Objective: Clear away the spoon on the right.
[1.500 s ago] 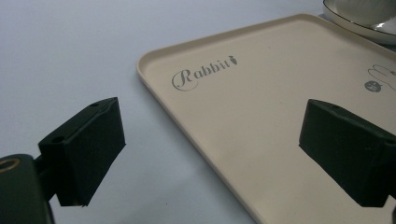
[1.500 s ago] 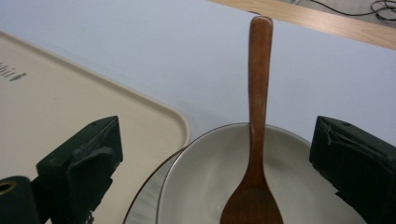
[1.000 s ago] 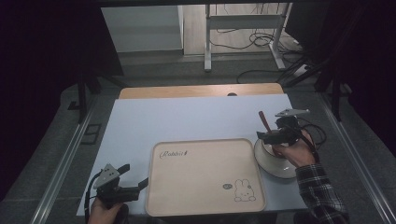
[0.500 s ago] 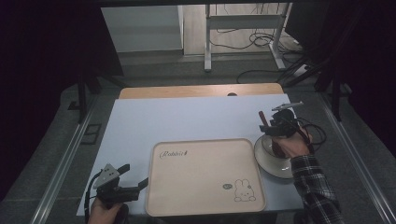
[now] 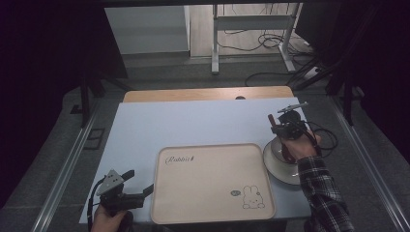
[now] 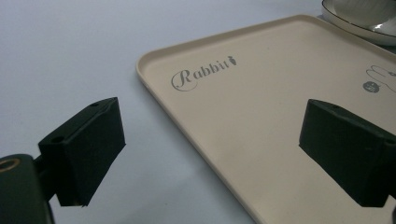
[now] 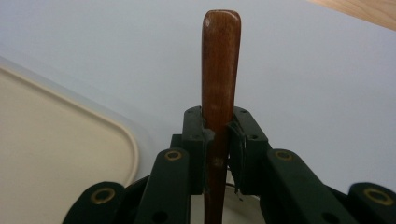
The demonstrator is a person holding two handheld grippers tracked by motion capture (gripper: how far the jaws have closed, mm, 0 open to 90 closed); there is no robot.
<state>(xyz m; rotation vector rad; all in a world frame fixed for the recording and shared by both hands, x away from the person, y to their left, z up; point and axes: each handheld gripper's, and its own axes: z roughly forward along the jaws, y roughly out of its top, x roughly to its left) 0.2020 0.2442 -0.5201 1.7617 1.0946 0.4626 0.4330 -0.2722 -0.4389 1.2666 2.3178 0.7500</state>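
**Right gripper closes on wooden handle above bowl**

A brown wooden handle (image 7: 219, 70) stands clamped between the jaws of the right gripper (image 7: 217, 133), its rounded end pointing up and away from the camera that rides on that gripper, its lower length dropping out of sight toward the white bowl (image 5: 283, 164) beneath. The handle's long axis runs straight along the line of the jaws, not across them, so any lift would draw it out lengthwise. What sort of utensil the handle belongs to cannot be told, since its working end is hidden. The jaws have just been closing and now stand narrow, their pads pressed against both sides of the wood. In the high view the right gripper (image 5: 285, 126) hangs over the far rim of the bowl, which sits on the pale blue counter (image 5: 193, 123) just beside the right edge of a cream tray (image 5: 212, 183) printed with the word "Rabbit" and a small rabbit drawing. The right hand is plainly the nearer to the handle. The left gripper (image 5: 133, 189) rests well apart at the counter's near left corner, just beside the tray's left edge, its jaws spread wide and holding nothing; between them its own view looks along the tray (image 6: 261, 116) toward the bowl's rim (image 6: 359, 21).
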